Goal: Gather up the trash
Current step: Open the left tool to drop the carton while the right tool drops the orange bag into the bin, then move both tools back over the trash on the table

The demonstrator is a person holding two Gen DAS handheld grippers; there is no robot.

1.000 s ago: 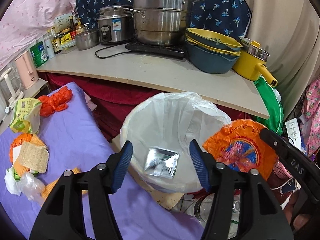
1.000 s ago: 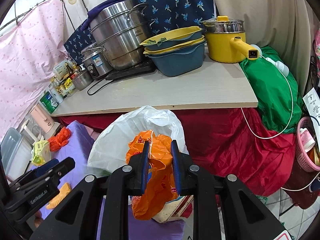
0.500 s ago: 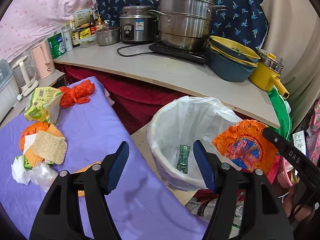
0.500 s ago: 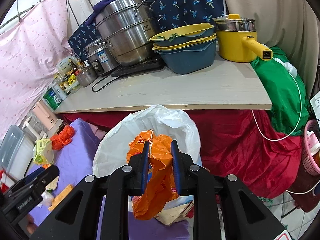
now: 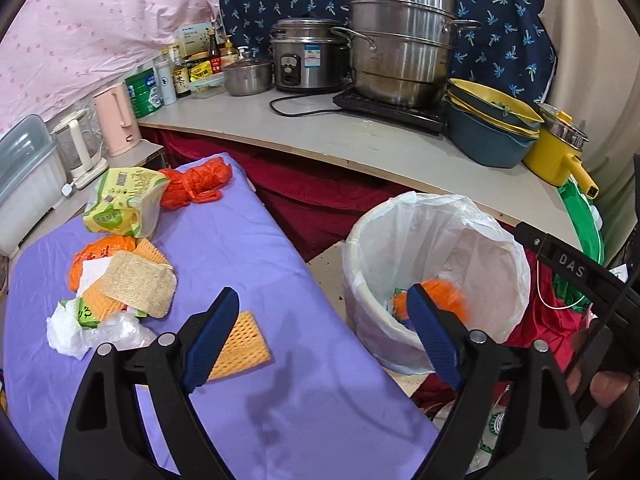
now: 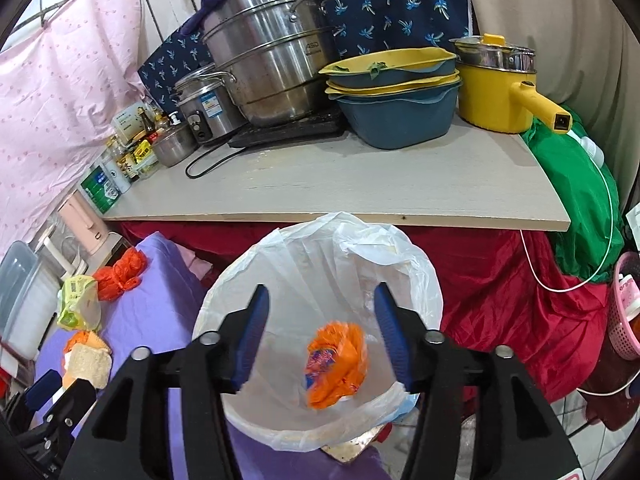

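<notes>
The right gripper (image 6: pixel 320 332) hangs over the bin (image 6: pixel 424 280), which is lined with a white bag, and its jaws are opening with nothing pressed between the pads. Below them an orange bag (image 6: pixel 336 364) sits inside the bin; it looks blurred, so whether it has come to rest cannot be told. The left gripper (image 5: pixel 320 336) is over the edge of the purple cloth (image 5: pixel 248 248), beside the bin, and its jaws are also opening, with nothing between them. More trash lies on the cloth: a yellow sponge (image 5: pixel 240 346) just under the left finger, a tan sponge (image 5: pixel 138 282) on a small heap of wrappers, a green packet (image 5: pixel 122 204) and a knotted orange bag (image 5: pixel 198 182) at the far end. Behind the bin a counter (image 5: pixel 320 136) carries steel pots (image 5: pixel 404 44).
</notes>
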